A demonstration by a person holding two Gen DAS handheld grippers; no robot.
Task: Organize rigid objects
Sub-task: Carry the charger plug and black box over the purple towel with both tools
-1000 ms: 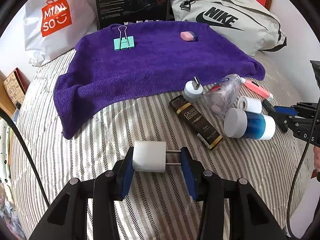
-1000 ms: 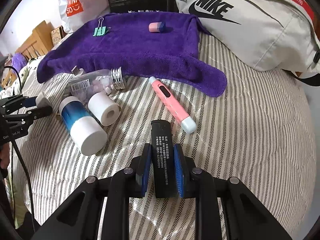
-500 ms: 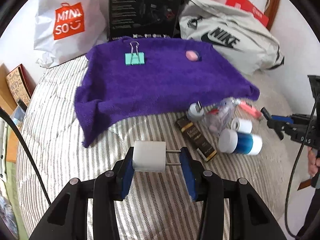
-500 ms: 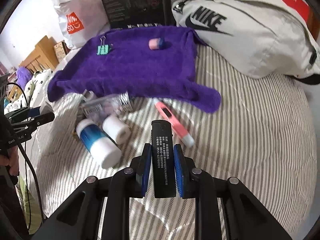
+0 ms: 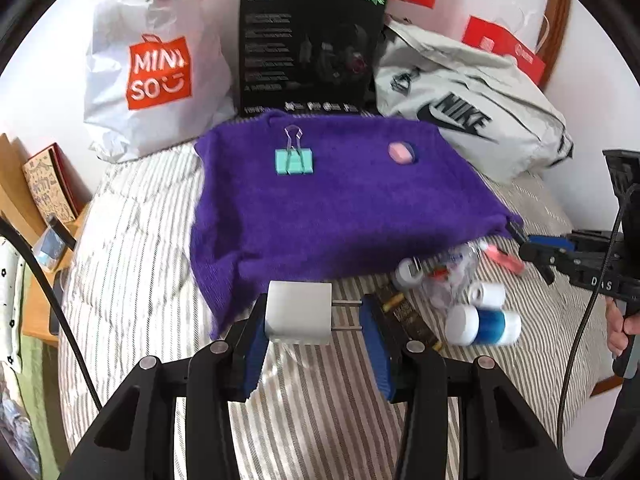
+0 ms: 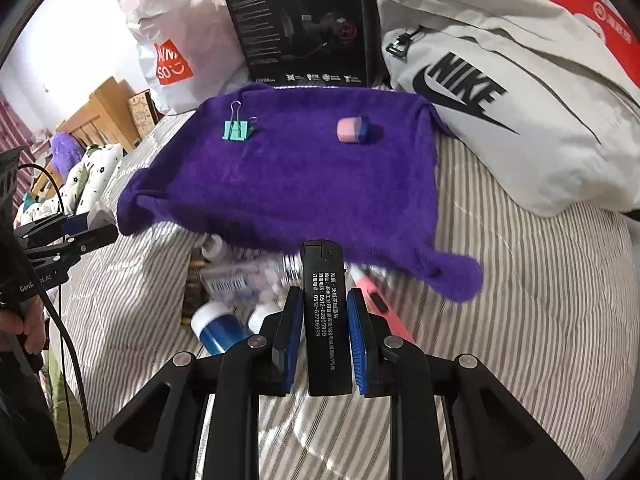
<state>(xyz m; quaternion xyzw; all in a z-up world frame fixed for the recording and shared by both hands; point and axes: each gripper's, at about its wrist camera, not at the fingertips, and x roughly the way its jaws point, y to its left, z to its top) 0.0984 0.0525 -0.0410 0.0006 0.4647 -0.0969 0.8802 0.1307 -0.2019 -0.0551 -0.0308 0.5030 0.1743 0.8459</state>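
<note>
My left gripper is shut on a white plug adapter, held sideways with its prongs against the right pad. My right gripper is shut on a black lighter with white print, standing upright between the pads. Both hang above the striped bed, short of the purple towel. On the towel lie a teal binder clip and a pink-and-blue eraser. In front of the towel lie a clear bottle, a blue-and-white bottle, a white roll, a pink pen and a dark box.
Behind the towel stand a white Miniso bag, a black carton and a grey Nike bag. A wooden bedside shelf is at the left. Cables trail from both grippers, and a hand holds the right one.
Both grippers have risen and pulled back from the bed with their loads, so the towel and clutter look farther and lower. The grips are unchanged.
</note>
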